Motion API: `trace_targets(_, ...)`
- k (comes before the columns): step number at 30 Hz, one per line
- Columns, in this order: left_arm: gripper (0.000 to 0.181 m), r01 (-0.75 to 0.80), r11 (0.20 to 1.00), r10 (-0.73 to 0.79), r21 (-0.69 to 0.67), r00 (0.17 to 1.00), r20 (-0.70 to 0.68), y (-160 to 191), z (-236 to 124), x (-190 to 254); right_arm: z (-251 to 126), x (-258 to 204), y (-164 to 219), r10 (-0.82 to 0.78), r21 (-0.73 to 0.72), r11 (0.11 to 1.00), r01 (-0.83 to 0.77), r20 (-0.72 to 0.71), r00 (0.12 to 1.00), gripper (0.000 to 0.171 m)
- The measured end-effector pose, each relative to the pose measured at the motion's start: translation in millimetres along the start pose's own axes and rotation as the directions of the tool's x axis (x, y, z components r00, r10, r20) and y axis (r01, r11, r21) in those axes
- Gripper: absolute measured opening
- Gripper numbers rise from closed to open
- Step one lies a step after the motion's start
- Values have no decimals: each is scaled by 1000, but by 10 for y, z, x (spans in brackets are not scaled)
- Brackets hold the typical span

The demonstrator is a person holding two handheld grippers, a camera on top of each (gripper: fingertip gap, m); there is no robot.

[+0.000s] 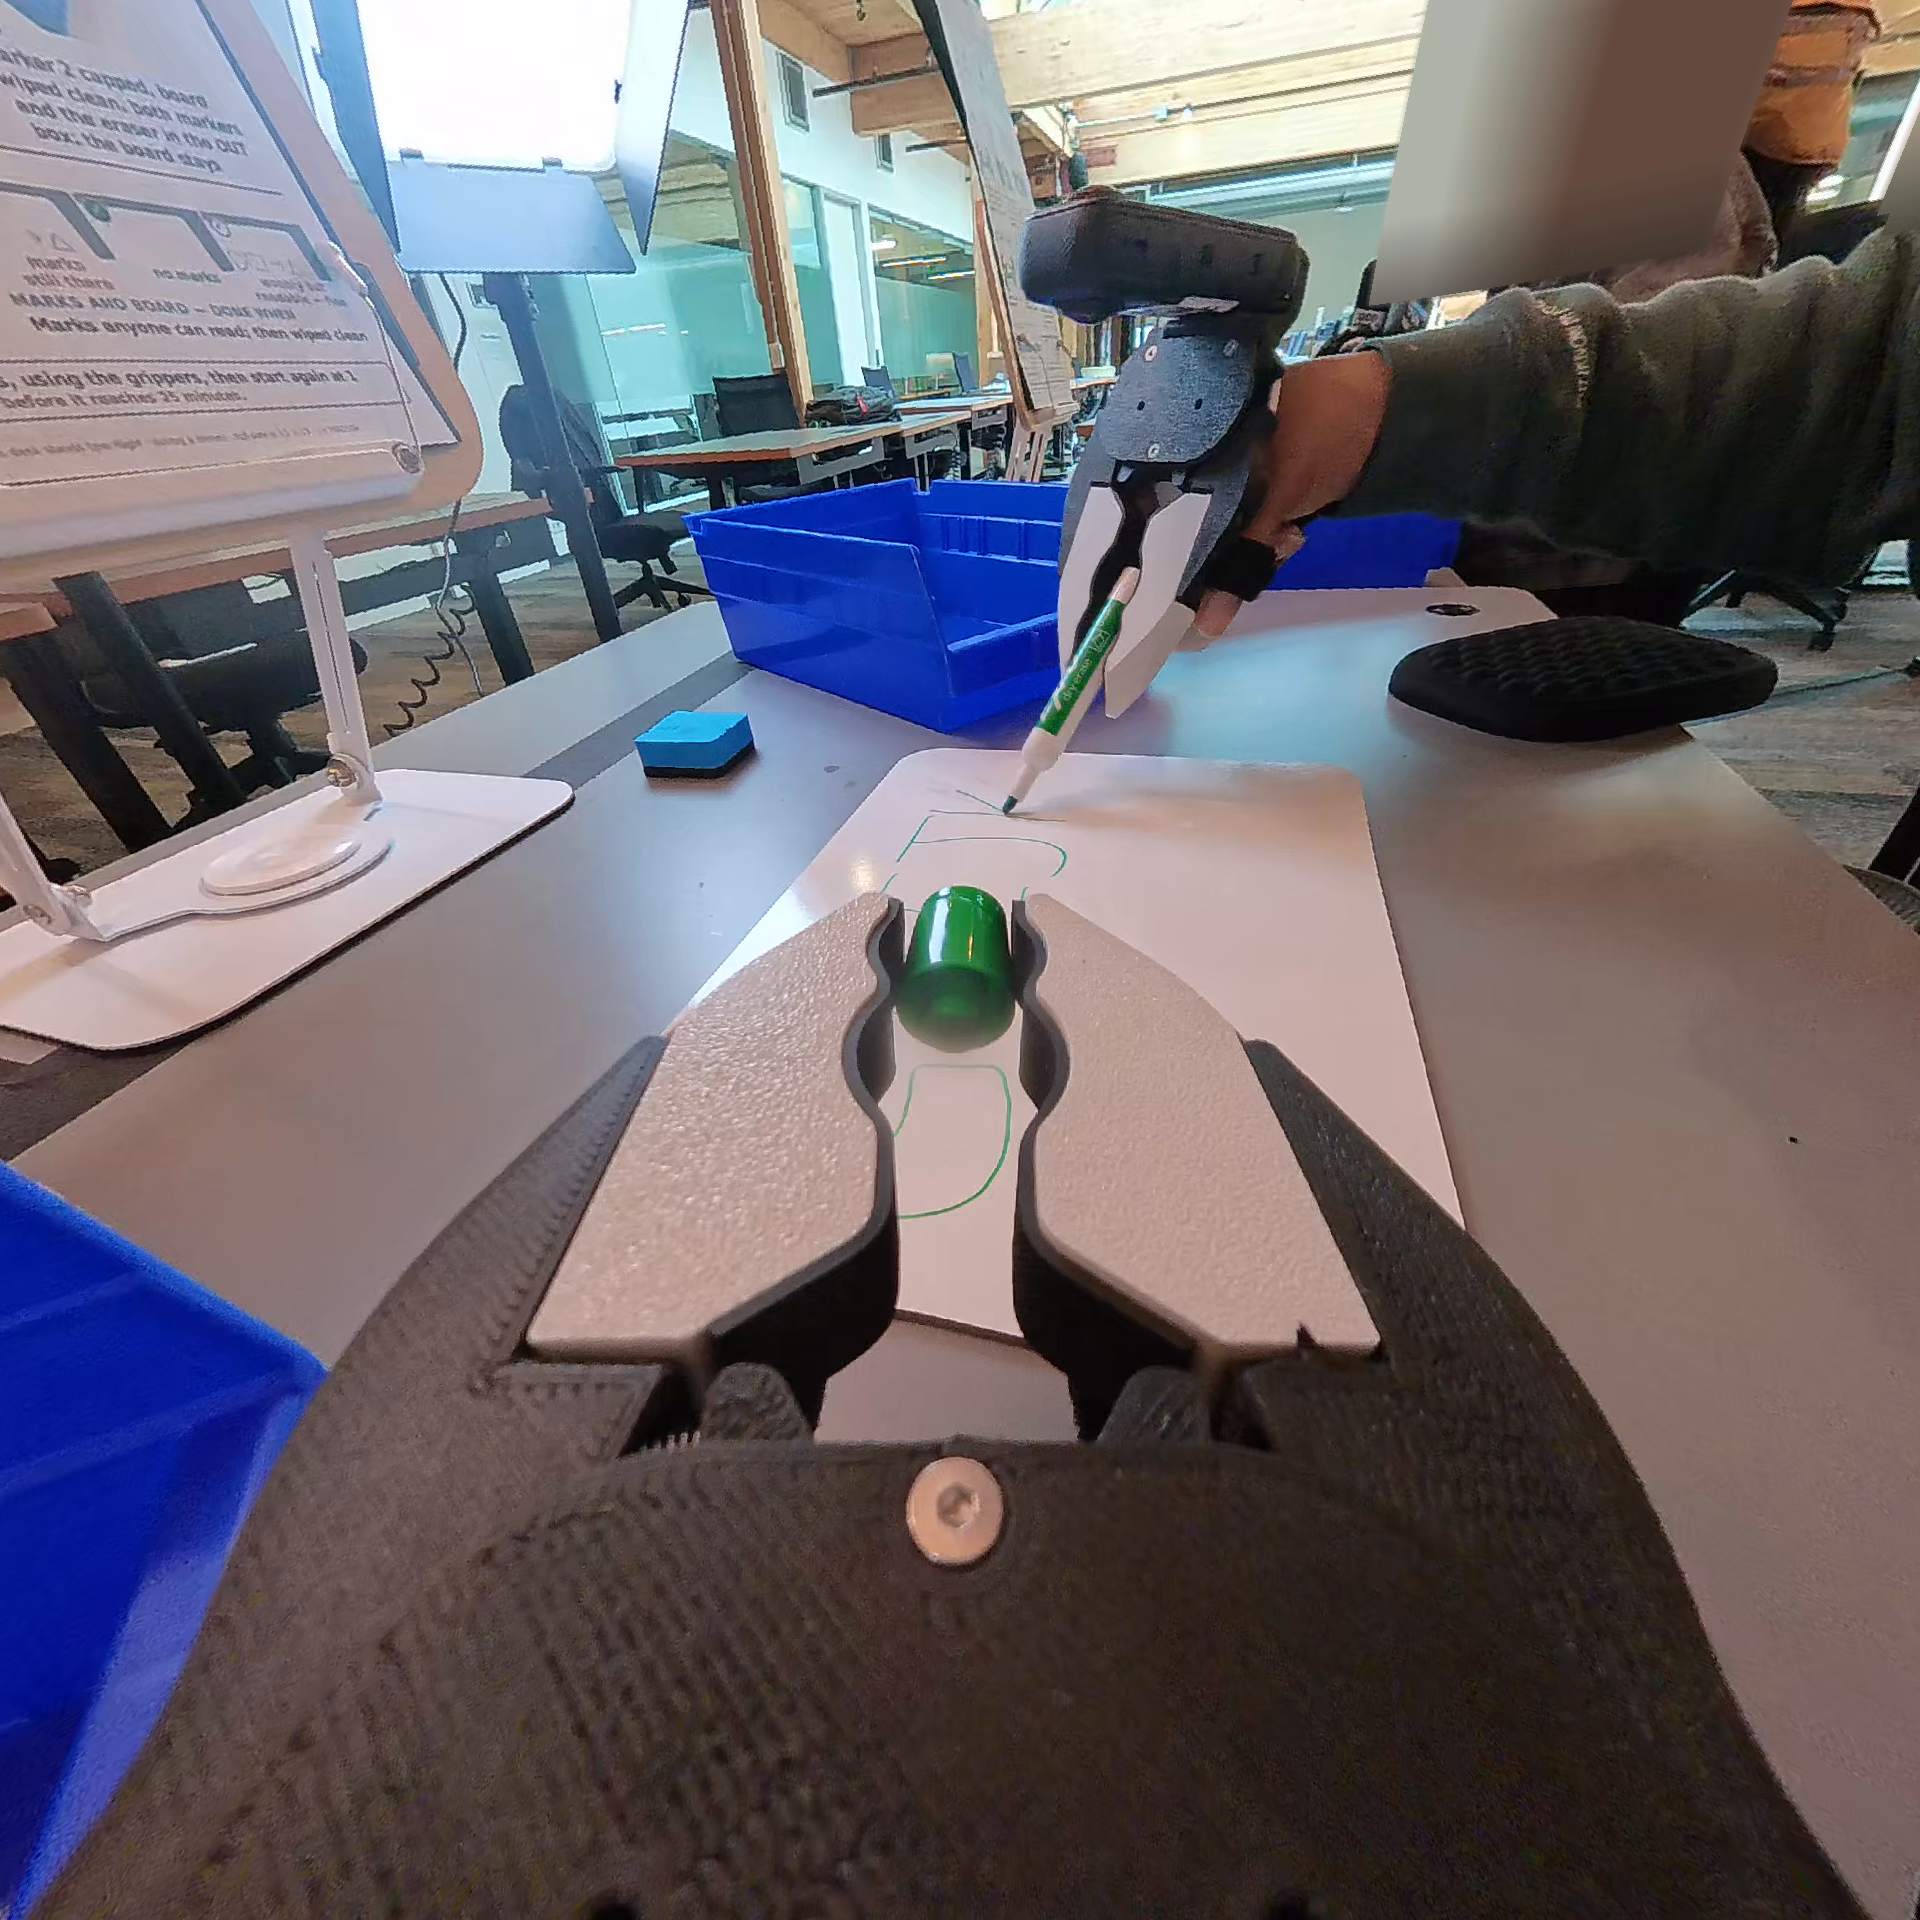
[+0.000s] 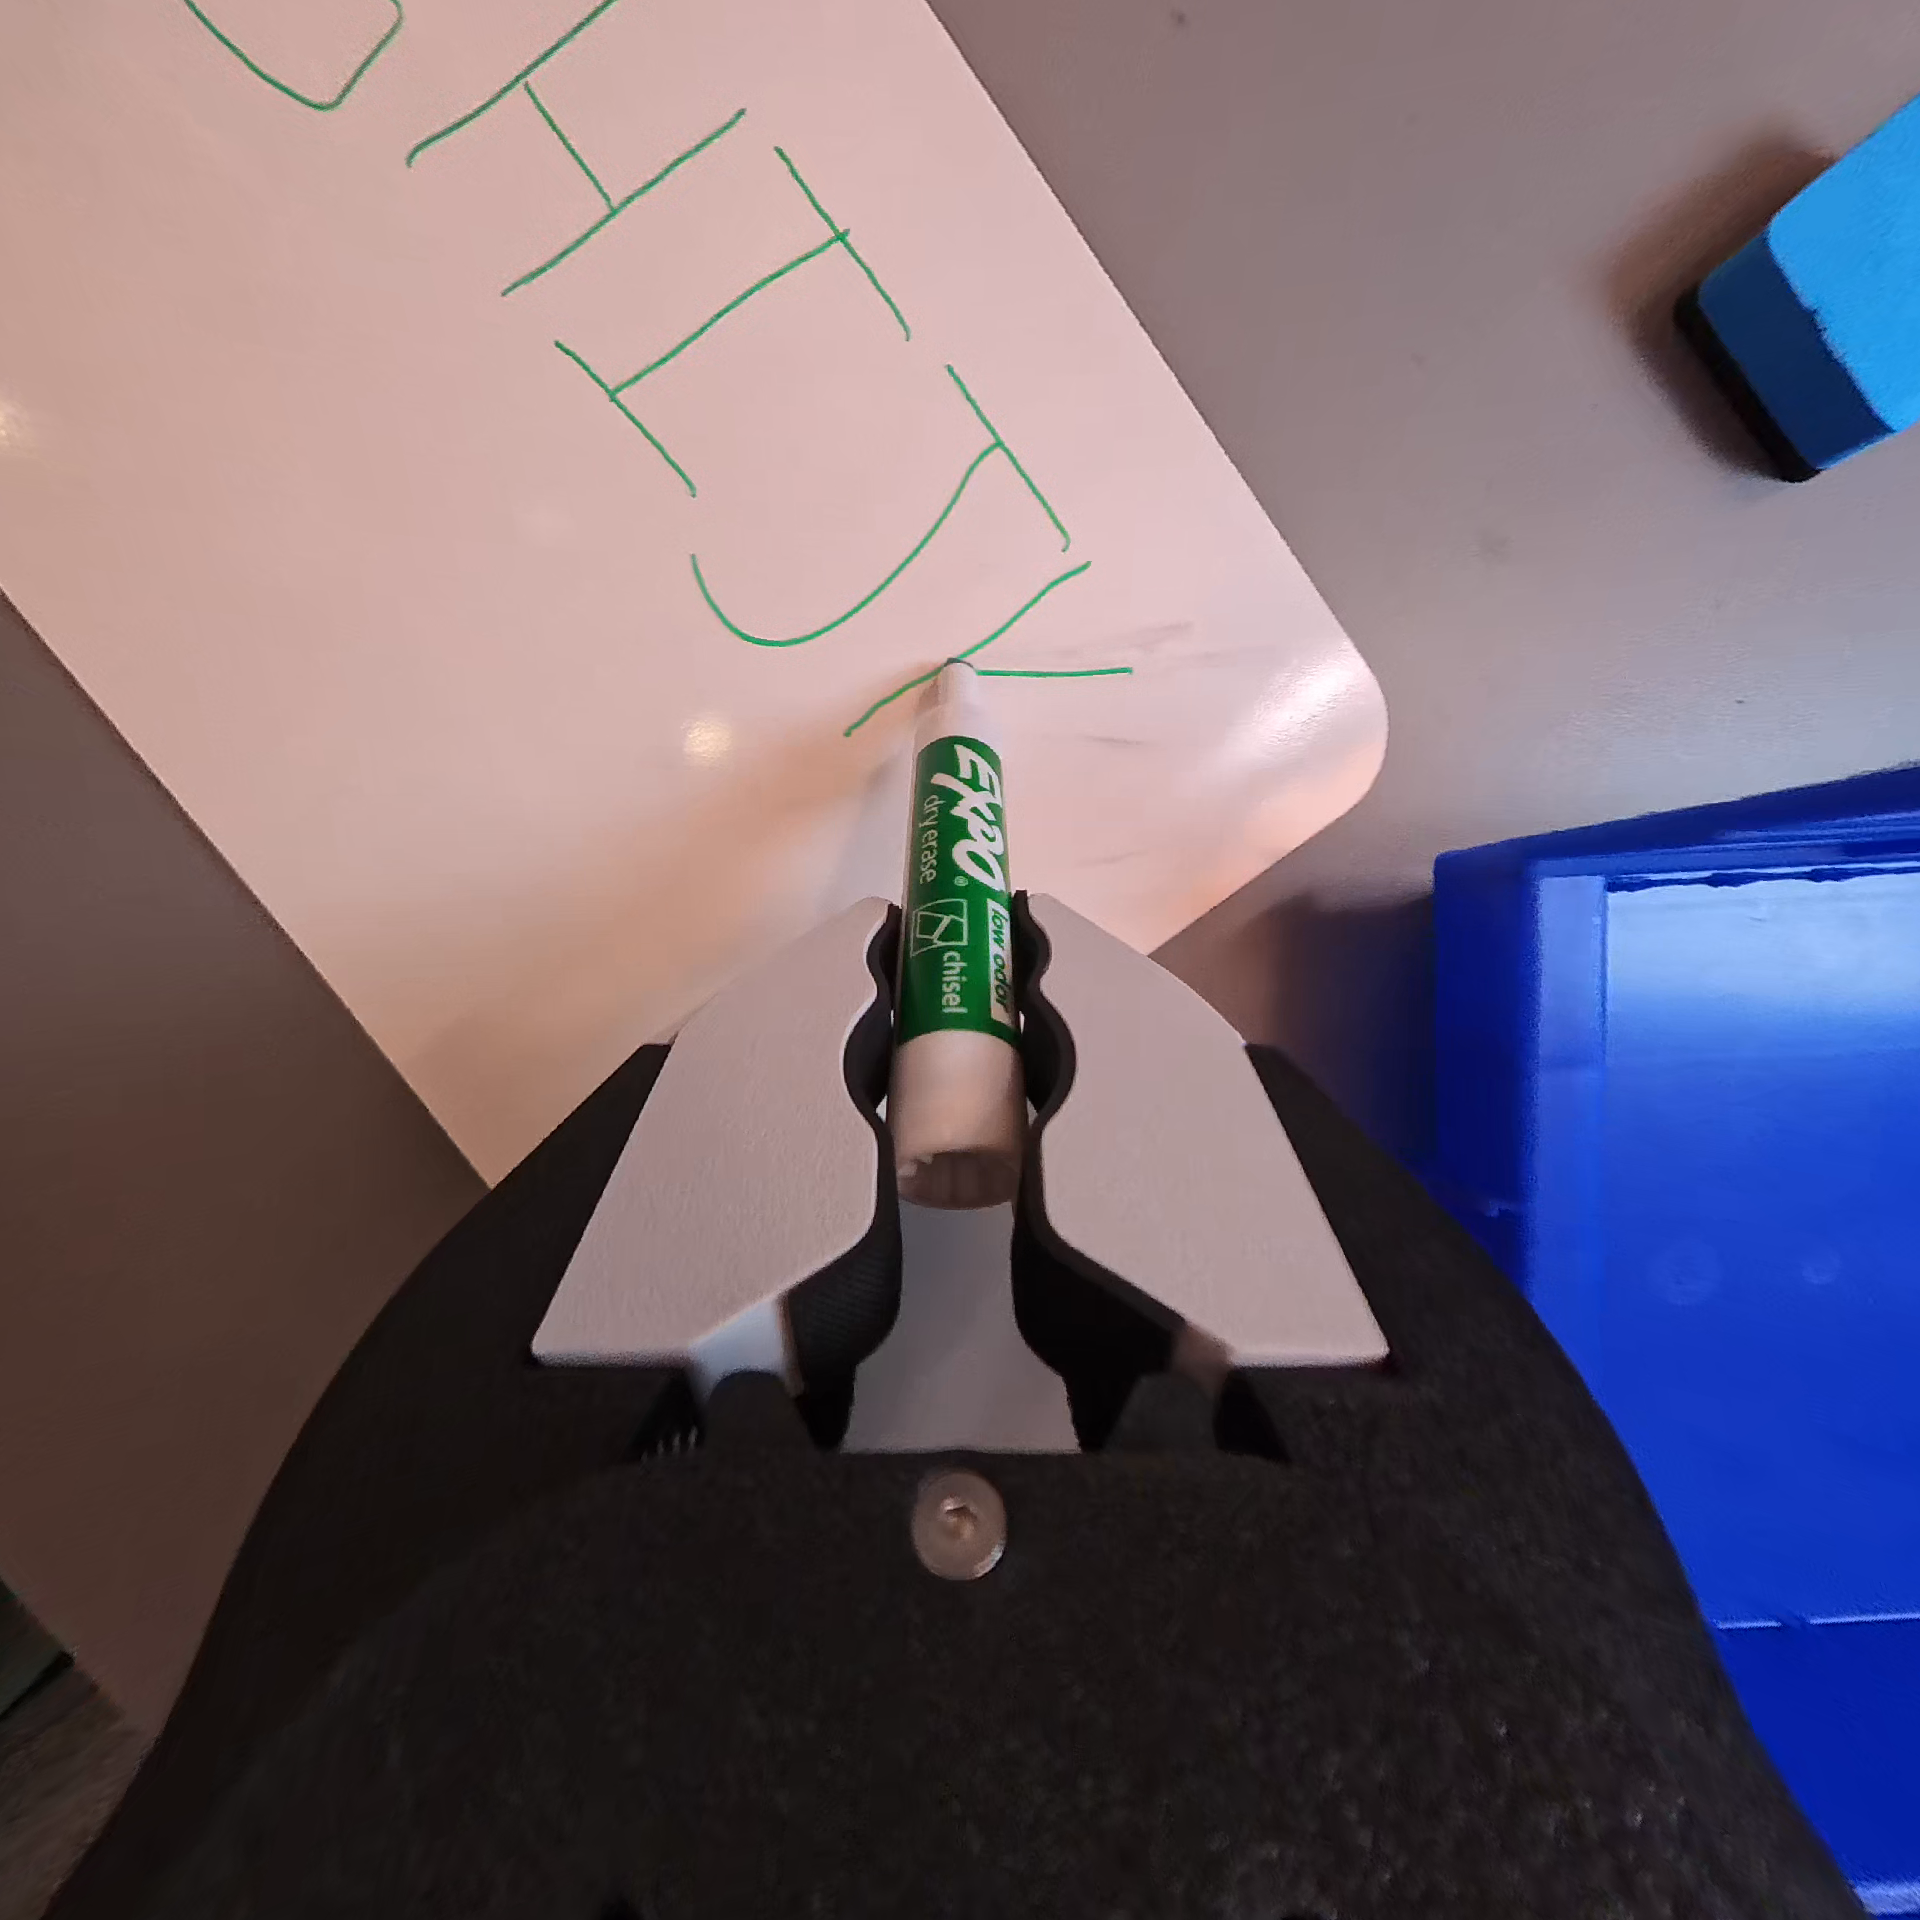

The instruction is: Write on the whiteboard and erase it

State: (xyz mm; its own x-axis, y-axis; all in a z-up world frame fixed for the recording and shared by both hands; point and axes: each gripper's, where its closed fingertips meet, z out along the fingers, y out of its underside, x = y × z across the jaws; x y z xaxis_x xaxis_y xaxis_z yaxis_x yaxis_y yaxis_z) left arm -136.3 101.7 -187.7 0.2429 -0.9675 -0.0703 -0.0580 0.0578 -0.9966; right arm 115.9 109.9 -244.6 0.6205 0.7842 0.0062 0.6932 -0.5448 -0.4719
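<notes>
Grey surface [image 1: 1621, 1039]: carries all items below.
White whiteboard [image 1: 1195, 935]: flat on surface, rounded corners, green handwritten strokes across it; faint grey smudges near 1 corner in right wrist view.
Blue bin [image 1: 883, 592]: open-topped, beyond far edge of whiteboard, just beside it. Second blue bin [image 1: 94, 1455] at near left.
White document stand [image 1: 270, 831]: left of whiteboard, printed sheet on it.
Black padded rest [image 1: 1579, 675]: far right on surface.
Left hand-held gripper [image 1: 956, 966]: low over near part of whiteboard, fingers narrowed onto green marker cap [image 1: 956, 971], cap pinched between tips.
Right hand-held gripper [image 2: 956, 956]: closed around barrel of green marker [image 2: 956, 904], marker angled down, tip touching whiteboard at end of green strokes, near far corner.
Blue eraser [image 1: 694, 744]: black underside, on surface left of whiteboard, apart from it.
</notes>
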Motion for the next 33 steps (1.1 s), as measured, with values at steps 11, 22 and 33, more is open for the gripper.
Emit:
trace_targets(11,19,0,1000,0,-1,1000,0,0,0,4,-7,-3,53,6,-9,1000,-6,0,1000,20)
trace_targets(22,19,-2,1000,2,-2,1000,-2,3,4,12,-127,21,292,44,-25,999,-44,-22,999,20)
trace_targets(33,19,-4,1000,4,-5,1000,-2,8,8,17,-185,5,365,59,-15,998,-59,-25,998,20)
